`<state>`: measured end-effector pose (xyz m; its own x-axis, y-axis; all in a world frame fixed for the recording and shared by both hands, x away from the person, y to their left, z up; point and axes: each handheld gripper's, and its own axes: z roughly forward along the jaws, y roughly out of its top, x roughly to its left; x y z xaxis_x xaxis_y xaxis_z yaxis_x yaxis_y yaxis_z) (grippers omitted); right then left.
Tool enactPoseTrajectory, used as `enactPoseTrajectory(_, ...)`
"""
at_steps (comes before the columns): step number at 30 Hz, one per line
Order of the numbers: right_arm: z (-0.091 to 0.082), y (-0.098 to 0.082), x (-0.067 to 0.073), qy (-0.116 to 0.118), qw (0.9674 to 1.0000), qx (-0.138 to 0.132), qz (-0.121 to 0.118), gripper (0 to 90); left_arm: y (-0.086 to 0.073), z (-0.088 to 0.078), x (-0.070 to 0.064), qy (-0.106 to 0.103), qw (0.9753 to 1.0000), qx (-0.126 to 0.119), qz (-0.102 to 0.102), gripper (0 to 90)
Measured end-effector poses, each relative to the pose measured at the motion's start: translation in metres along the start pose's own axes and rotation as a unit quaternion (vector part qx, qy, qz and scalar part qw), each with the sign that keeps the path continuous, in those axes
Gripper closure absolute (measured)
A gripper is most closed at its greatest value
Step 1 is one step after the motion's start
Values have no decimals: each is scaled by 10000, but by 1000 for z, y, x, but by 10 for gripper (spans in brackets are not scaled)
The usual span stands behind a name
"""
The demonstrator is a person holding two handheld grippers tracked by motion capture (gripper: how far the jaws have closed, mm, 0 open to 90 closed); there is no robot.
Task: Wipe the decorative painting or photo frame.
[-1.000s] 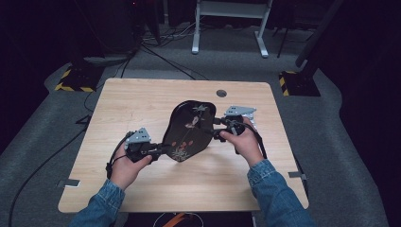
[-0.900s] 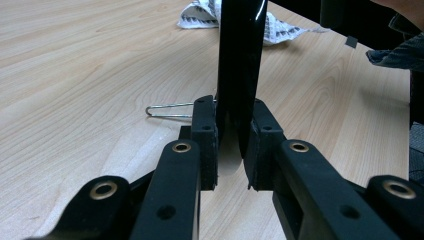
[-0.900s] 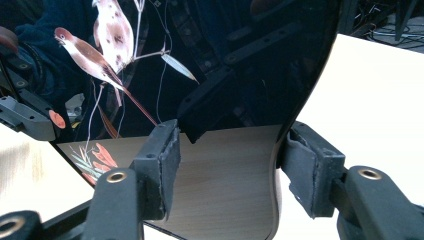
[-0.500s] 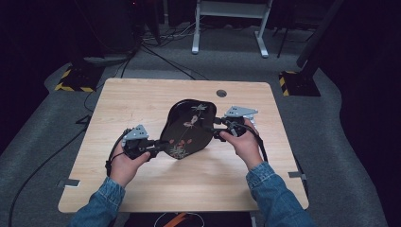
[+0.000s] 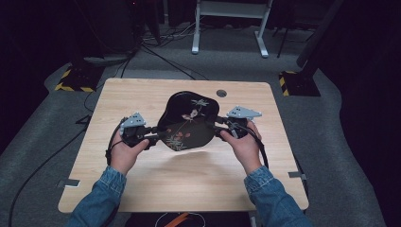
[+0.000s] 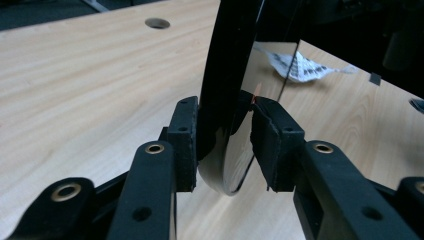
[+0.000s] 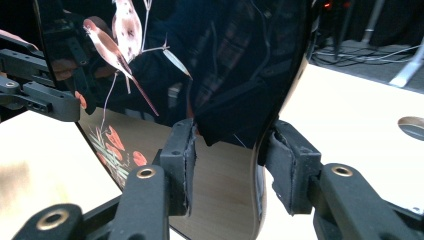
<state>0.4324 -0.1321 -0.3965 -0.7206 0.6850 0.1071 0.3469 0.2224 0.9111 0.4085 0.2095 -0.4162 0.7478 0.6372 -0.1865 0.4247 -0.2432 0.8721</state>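
Black lacquer tray [image 5: 189, 124], glossy, bird-and-flower painted

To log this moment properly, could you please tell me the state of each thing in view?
Tray: lifted off the table, tilted.
Left hand-held gripper: jaws just been opening, pads touching tray rim.
Right hand-held gripper: jaws just been closing around tray rim, grip unclear.

This looks like a lab or recording studio: 1 bare wooden table [image 5: 142, 184] stands on grey carpet in a dark room. Behind the table, cables [image 5: 161, 47] trail past a white stand [image 5: 229, 23]; hazard-striped bases [image 5: 75, 82] sit beside its far corners.
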Motion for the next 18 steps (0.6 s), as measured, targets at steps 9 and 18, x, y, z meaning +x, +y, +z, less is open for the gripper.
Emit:
enactPoseTrajectory(9,2,-7,-2,-482,9986,-99,189,573,11,24,17,8,9998,90,157,588)
enactPoseTrajectory(18,12,-15,-4,-577,9980,-93,259,564,9,37,32,49,9997,215,60,546)
